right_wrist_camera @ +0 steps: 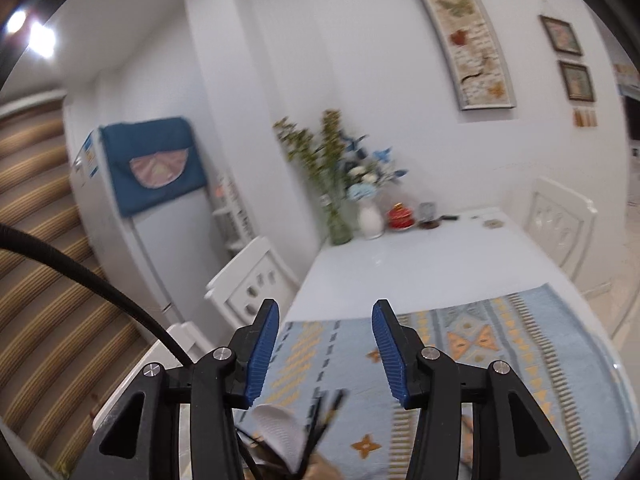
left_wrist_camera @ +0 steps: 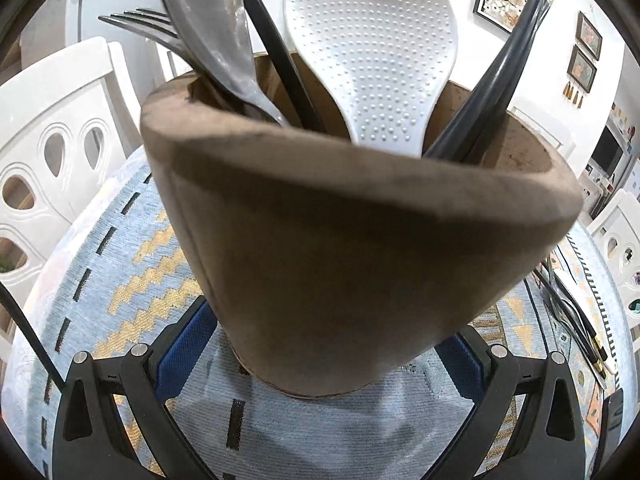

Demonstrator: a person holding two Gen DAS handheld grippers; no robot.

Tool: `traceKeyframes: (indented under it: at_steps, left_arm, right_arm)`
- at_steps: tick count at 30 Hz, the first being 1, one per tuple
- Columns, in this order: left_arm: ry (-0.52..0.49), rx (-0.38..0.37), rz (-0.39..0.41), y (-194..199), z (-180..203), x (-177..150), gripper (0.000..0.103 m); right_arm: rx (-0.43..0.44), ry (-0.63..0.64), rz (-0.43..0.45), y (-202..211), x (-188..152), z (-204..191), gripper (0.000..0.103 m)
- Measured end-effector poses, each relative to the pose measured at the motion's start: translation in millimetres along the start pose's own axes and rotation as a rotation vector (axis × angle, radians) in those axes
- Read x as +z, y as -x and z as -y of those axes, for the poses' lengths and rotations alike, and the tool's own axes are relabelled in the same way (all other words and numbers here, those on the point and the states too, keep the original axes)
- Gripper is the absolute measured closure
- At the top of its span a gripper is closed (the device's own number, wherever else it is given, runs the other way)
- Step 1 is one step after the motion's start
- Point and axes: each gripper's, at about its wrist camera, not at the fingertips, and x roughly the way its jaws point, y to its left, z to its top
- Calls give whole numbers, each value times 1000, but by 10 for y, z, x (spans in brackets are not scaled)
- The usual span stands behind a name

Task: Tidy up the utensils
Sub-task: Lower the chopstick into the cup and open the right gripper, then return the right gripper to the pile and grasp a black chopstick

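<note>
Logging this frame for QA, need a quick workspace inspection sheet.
Surface: patterned blue cloth over a white table.
Job's things: brown holder with white rice paddle, metal spoon, fork, black utensils.
Clutter: more utensils lying on the cloth.
Grippers: left tool straddles the holder's base, contact unclear; right tool open, empty.
Cables: black cable.
Surroundings: white chairs, flower vases, wall pictures.
</note>
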Motion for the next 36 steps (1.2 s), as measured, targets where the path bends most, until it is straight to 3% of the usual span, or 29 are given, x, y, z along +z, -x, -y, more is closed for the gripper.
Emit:
traceKeyframes:
  at_steps: [4,8,14,18,23,28,33,36]
  left_arm:
    - [-4,0,3,62,61,56,1]
    - [-2,-1,-7,107,54,45,5]
    - [-4,0,-6,133,56,17,5]
    - [-6,5,-11,131,114,21,5]
    - [-8,9,-14,122,178,26,5]
    - [-8,8,-15,108,112,46,5]
    - [-8,8,-14,108,131,50,5]
    - [-7,7,-15,107,128,50,5]
  right_arm:
    - [-101,-2,12,156,94,313,52]
    - [-199,-26,-50,211,93,710,52]
    - [-295,-74,-246,67,-140,1264,52]
    - [-309,-117,-402,-123,-444,1535,52]
    - [-280,-132,-521,-332,-790,1629,53]
    - [-228,-64,-658,-634,-1188,1546,68]
    - [-228,33,-801,-922,-1624,1497,74]
    - [-239,67,-840,-1004,-1764,1502,76]
